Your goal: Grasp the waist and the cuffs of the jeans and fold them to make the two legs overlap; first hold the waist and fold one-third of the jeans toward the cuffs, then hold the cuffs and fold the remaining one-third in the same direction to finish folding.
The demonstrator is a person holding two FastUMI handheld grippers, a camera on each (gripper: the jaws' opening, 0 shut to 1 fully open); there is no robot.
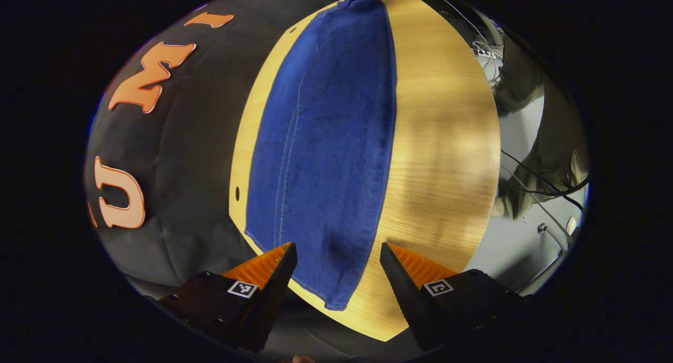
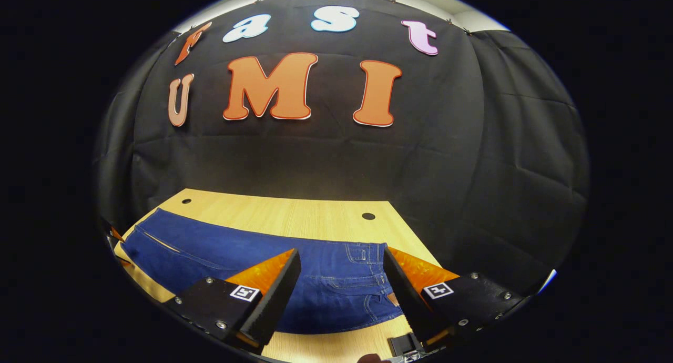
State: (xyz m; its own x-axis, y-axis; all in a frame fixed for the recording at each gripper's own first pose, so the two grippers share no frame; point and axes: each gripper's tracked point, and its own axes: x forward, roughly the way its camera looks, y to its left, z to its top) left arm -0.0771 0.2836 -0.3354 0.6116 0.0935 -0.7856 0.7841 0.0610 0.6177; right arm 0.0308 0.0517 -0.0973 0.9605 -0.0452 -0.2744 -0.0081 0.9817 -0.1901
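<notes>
Above the flat blue denim jeans (image 1: 320,158) on the pale wooden table (image 1: 447,158), my left claw (image 1: 337,253) and right claw (image 2: 342,258) gape wide, empty, and could pinch just one layer.

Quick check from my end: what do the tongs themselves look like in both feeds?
Both pairs match. The left tongs and right tongs have two wedge-shaped fingers tapering to points, ribbed inner faces, and black bodies, each carrying a small square black-and-white marker. Screw heads show on the right pair.

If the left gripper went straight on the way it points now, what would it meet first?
Probably the cuff end of the jeans lying flat on the table. The left gripper hangs open with the cuff between its jaws; its height above the cloth is unclear.
</notes>
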